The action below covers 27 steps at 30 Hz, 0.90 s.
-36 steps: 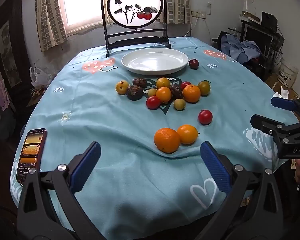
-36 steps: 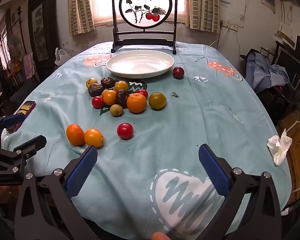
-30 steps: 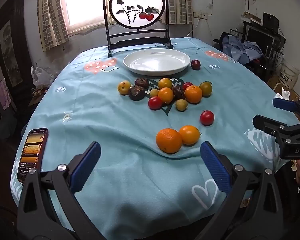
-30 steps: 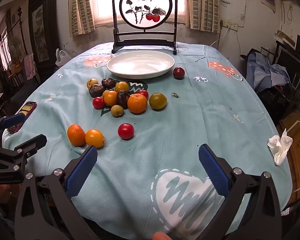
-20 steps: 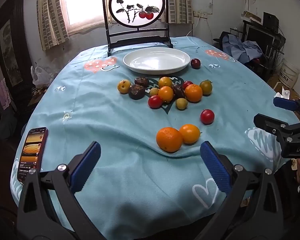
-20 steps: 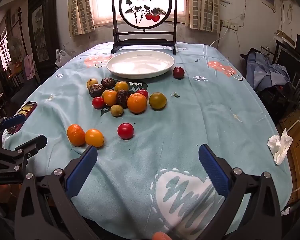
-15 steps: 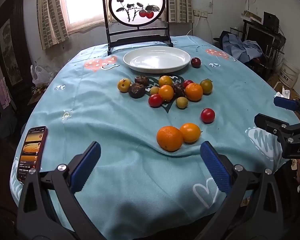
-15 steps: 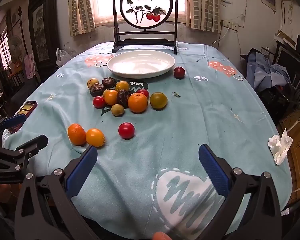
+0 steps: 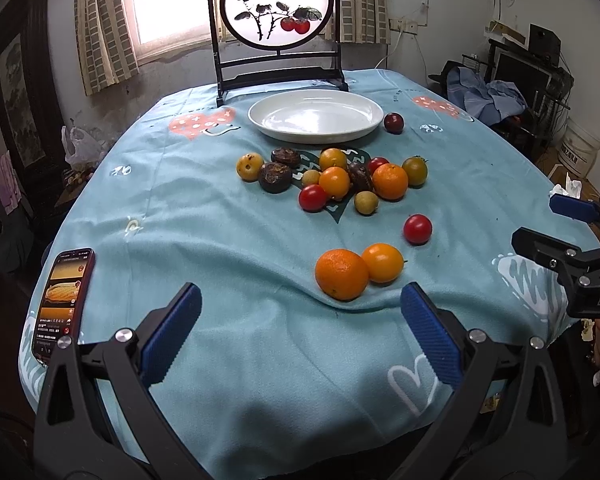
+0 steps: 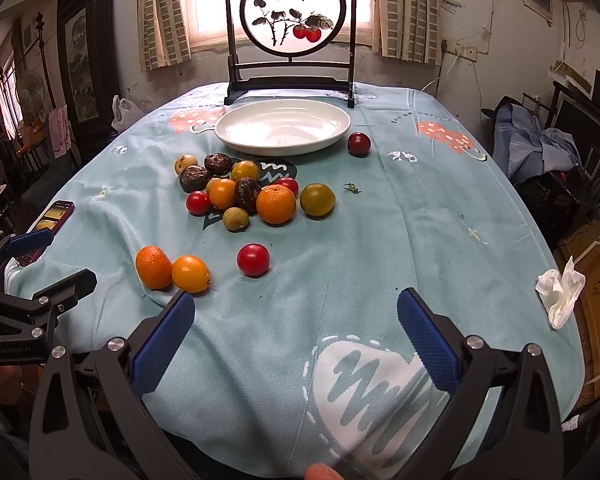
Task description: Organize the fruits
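Nothing gathered yet; the white plate (image 9: 315, 120) sits bare at twelve o'clock, fruit loose before it; left gripper (image 9: 300, 328) and right gripper (image 10: 296, 332) both hang spread, empty; I'd take the nearest orange (image 9: 341, 274), at one o'clock, first.

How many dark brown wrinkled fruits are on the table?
3, all in the cluster in front of the white plate: one nearest the plate, one just left in front of it, one among the orange fruits. Others may be hidden.

Round table (image 9: 228, 240) under teal cloth, bearing white plate (image 9: 316, 118), scattered fruits (image 9: 340, 184), phone (image 9: 62, 296).
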Each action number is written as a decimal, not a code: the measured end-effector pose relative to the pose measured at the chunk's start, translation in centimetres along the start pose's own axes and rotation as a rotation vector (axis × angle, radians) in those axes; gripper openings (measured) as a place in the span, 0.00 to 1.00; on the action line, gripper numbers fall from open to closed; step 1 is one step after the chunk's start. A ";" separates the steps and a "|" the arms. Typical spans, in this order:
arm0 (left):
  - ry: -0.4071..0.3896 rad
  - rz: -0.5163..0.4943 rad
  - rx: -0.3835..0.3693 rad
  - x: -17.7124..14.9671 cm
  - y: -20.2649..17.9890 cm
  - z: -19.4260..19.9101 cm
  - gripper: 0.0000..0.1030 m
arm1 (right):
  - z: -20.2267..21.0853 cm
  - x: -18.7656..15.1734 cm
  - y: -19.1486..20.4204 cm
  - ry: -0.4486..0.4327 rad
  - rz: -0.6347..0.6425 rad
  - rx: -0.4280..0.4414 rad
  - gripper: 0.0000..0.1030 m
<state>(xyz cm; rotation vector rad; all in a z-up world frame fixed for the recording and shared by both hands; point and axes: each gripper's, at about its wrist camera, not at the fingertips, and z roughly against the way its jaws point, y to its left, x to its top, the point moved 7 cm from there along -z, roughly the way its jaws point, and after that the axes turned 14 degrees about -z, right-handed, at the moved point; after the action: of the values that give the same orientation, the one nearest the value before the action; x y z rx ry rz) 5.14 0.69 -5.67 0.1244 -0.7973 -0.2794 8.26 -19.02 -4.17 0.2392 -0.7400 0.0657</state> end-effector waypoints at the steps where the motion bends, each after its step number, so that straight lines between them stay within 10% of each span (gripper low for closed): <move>1: 0.001 0.001 0.000 0.0 0.0 0.0 0.98 | 0.0 0.0 0.0 0.000 -0.001 0.000 0.99; 27: 0.004 0.000 0.000 -0.2 0.0 0.0 0.98 | 0.2 0.0 0.1 -0.001 -0.001 0.002 0.99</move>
<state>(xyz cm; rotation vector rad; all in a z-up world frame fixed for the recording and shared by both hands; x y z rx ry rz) 5.00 0.77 -5.81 0.1246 -0.7930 -0.2788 8.10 -18.96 -4.05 0.2415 -0.7406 0.0649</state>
